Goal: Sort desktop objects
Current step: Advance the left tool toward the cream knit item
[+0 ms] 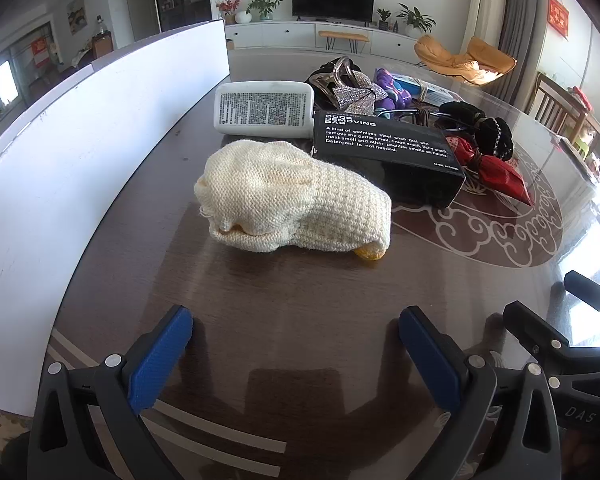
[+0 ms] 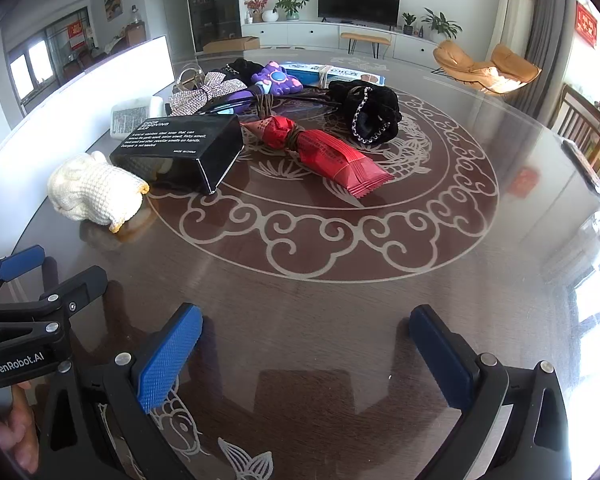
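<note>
A cream knitted glove (image 1: 294, 196) lies near the table's (image 2: 340, 320) left edge, touching a black printed cardboard box (image 1: 384, 152); both the left gripper (image 1: 296, 354) and the right gripper (image 2: 306, 354) hover spread and empty nearby

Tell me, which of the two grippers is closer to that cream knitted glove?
Left. The left gripper sits open right in front of the cream knitted glove. The right gripper, also open, is farther off, with the glove ahead and to its left.
</note>
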`<state>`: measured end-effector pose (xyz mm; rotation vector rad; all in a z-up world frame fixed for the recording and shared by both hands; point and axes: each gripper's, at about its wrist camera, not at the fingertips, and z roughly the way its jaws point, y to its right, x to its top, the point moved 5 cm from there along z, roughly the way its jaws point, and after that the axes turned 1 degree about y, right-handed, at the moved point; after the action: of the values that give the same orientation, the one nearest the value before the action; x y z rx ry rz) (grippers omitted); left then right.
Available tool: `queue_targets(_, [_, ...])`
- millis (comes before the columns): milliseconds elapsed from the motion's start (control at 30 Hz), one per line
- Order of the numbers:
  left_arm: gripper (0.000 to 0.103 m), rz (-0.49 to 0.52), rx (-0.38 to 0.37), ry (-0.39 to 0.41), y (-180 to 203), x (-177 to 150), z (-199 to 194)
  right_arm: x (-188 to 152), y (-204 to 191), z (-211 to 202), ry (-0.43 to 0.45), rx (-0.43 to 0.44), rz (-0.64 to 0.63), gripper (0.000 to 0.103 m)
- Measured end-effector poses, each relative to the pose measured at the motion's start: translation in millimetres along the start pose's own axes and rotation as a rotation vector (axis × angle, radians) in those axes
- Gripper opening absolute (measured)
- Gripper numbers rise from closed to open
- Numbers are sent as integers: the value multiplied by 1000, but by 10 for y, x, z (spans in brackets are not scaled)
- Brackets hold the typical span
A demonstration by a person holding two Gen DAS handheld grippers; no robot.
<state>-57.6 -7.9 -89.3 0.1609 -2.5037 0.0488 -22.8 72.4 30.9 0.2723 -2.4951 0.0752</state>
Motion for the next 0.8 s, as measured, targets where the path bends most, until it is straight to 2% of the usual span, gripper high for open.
queue_targets(600, [103,19,-16,-28,-3,11,17,7,-2,7,0,-4,1,103])
queue_targets(800, [103,-13,5,-34,-100,20,27,5,3,8,1,-5,3,103])
